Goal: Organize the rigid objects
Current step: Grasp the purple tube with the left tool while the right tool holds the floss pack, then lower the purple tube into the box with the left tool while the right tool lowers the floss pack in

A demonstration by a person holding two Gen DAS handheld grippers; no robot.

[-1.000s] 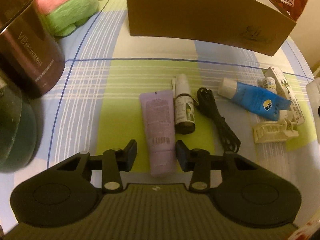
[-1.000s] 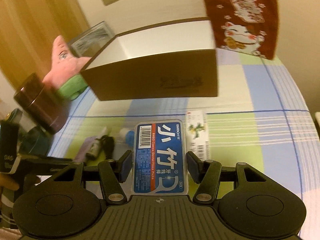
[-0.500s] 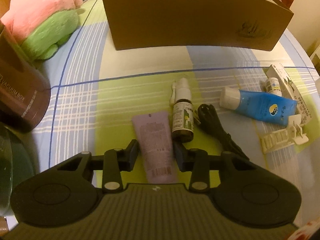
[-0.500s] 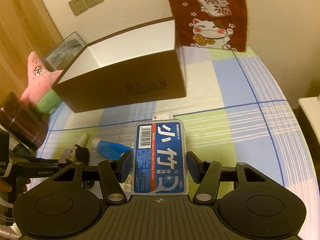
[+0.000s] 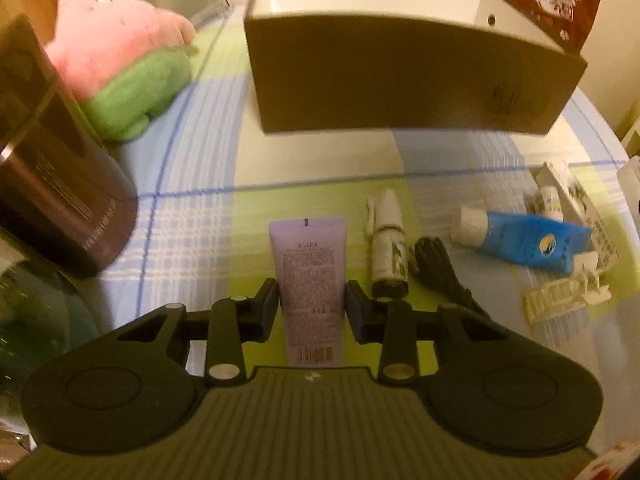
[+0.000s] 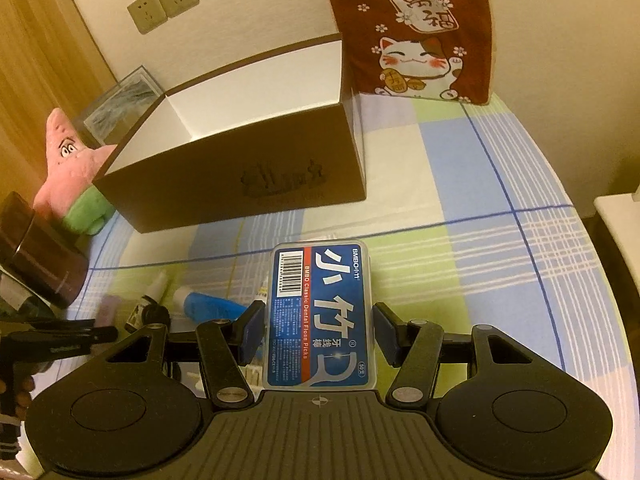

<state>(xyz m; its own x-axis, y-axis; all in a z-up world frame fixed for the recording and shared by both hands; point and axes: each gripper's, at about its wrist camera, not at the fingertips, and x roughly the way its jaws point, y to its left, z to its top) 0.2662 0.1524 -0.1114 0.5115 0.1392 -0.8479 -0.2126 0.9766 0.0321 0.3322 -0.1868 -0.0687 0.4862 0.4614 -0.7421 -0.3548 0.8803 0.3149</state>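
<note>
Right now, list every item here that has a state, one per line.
Brown box: open-topped, nothing visible inside.
Purple tube: between the left claw pads, gripped; the claw has just been closing.
Floss pick case: lid shut, clamped in the right claw.
Blue tube: capped, lying flat.
Spray bottle: lying flat.

tube (image 5: 310, 280) lilac | floss box (image 6: 320, 316) blue | cloth (image 6: 460, 280) checked green-blue-white | carton (image 6: 240, 184) brown

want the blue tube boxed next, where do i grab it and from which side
Grip the blue tube across its flat body, midway between white cap and crimped end, coming from above. It lies flat on the cloth, cap toward the black cable; the crimped end touches the white clip.
</note>
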